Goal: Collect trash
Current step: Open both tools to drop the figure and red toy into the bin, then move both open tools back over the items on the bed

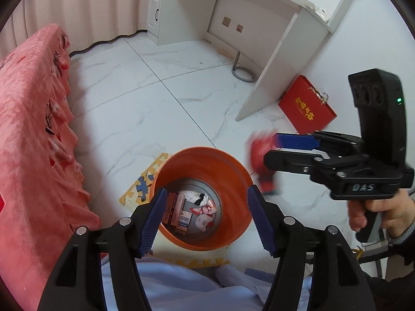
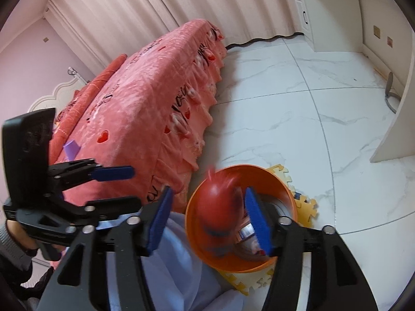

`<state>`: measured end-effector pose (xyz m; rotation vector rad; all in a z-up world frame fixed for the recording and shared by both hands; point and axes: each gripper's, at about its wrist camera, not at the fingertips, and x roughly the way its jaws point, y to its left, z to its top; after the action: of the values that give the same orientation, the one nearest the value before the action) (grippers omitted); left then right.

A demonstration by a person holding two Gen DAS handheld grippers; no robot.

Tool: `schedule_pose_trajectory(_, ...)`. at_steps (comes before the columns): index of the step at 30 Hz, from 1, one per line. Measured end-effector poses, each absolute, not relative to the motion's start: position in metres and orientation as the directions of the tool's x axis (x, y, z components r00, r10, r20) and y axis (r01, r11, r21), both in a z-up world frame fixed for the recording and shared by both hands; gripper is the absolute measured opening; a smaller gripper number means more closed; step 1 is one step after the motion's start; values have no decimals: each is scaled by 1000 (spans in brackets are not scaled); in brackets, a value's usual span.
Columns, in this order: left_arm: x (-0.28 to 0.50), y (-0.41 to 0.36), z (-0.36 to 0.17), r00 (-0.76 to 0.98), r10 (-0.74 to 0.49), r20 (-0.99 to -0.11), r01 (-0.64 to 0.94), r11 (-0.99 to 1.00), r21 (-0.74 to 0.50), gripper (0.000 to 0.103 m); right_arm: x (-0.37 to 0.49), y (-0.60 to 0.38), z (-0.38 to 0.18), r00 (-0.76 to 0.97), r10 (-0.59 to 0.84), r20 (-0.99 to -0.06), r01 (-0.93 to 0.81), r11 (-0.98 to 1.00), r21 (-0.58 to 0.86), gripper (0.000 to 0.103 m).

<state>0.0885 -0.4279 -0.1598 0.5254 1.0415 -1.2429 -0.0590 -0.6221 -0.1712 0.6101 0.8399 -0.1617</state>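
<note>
Jaws of the left gripper (image 1: 206, 217) stand apart with nothing between them, hanging right over the mouth of the orange bin (image 1: 234, 175); through the gap its own camera looks straight to the bin floor. There lies a layer of trash (image 1: 192, 212): small printed cartons, crumpled white paper, a black scrap and some pink-and-white wrappers. That much of the collecting looks done.

The right gripper (image 2: 207, 220) is also open. A red item (image 2: 220, 202), smeared by motion, sits in the gap between its blue pads without being pressed by either, so I judge it released and dropping. From the left wrist view the same red blur (image 1: 262, 155) shows just off the right gripper's tips, beside and slightly outside the bin's rim; from the right wrist view it overlaps the bin's opening. Whether it lands inside or clips the rim cannot be told.

Further out, the bin stands on a yellow foam puzzle mat (image 1: 144, 181) on the white marble floor (image 1: 155, 98), close to the pink-covered bed (image 2: 145, 98). A red gift box (image 1: 307, 105) leans by the white desk (image 1: 272, 59); whether it counts as trash is unclear. No other loose litter shows on the visible floor, so the task appears near its end, pending this drop.
</note>
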Motion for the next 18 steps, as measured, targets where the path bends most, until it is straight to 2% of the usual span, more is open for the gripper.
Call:
schedule_pose_trajectory(6,94,-420,-161,-11,-503,-864,923,326,-202,66,-56,-618,-167,670,106,-735,353,825,441,60)
schedule_pose_trajectory(7,95,-418,-161,-11,-501,-865,921,332,-204,72,-56,-618,-166,671,108,-734,352,825,443,60)
schedule_pose_trajectory(9,96,-412,-158,10,-503,-864,915,353,-195,77,-56,-616,-163,673,116,-731,343,826,447,60)
schedule_pose_trajectory(12,98,-402,-150,23,-514,-857,907,371,-199,78,-54,-608,-156,677,131,-725,321,833,451,61)
schedule_pose_trajectory(14,99,-393,-144,48,-516,-855,902,390,-185,87,-51,-597,-149,682,149,-716,293,841,454,62)
schedule_pose_trajectory(18,103,-373,-129,94,-534,-840,886,430,-175,89,-43,-576,-134,692,179,-700,237,859,454,65)
